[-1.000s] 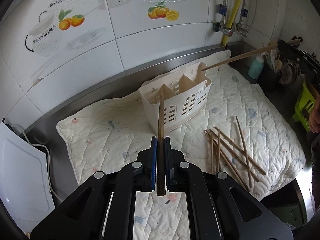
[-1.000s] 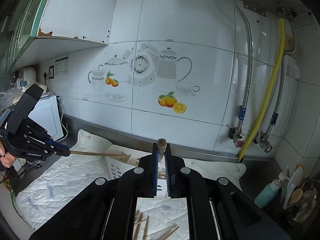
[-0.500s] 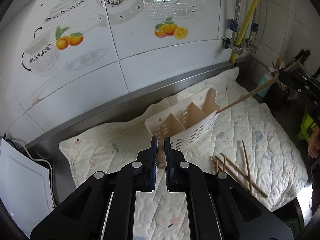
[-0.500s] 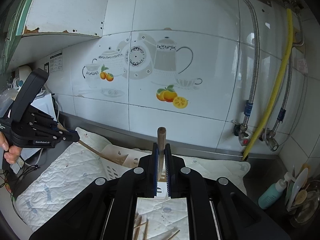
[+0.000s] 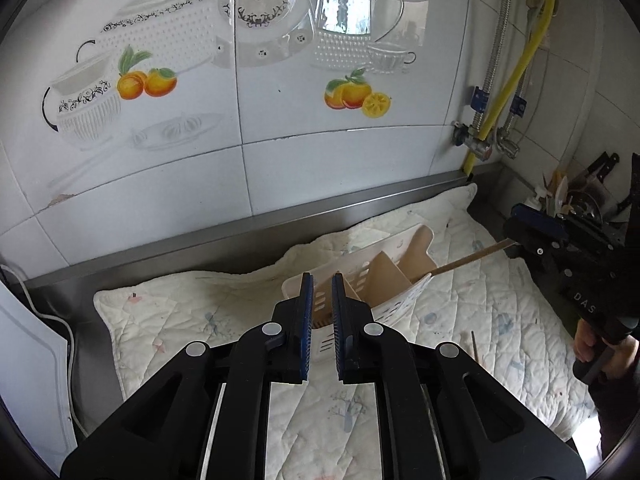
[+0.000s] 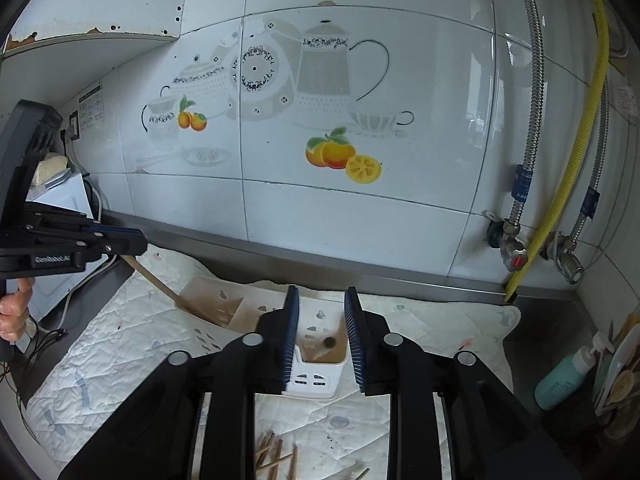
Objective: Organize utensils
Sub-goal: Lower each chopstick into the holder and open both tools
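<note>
Left wrist view: the left tongs [image 5: 322,280] point down at the near end of the white caddy [image 5: 400,304], which lies on a quilt [image 5: 180,320] spread over the steel counter [image 5: 80,304]. The jaws have just been opening. They stand a narrow gap apart, and the caddy's slotted wall shows through the gap with nothing clamped there. At far right the right tongs [image 5: 510,234] sit just past the caddy's far end. The right stick [image 5: 468,258] slants from their tips down into the far compartment. One loose stick [image 5: 473,344] lies on the quilt near the person's hand [image 5: 592,344].

Right wrist view: the right tongs have also just been opening, and they stand clearly apart. The right stick shows end-on in the compartment below them, clear of both pads. At left, the left stick [image 6: 160,280] runs from under the left tongs' tips down into the caddy's other end. Whether a pad touches it cannot be told from here. More sticks [image 6: 276,456] lie on the quilt at the bottom edge.

The step in hand looks like the drop: both sticks are in the caddy and both tongs are letting go. Next, each hand probably needs to back off along its stick without dragging it out. Then it should swing down to the pile, open wider, and pinch one stick near its middle so it hangs balanced.
</note>
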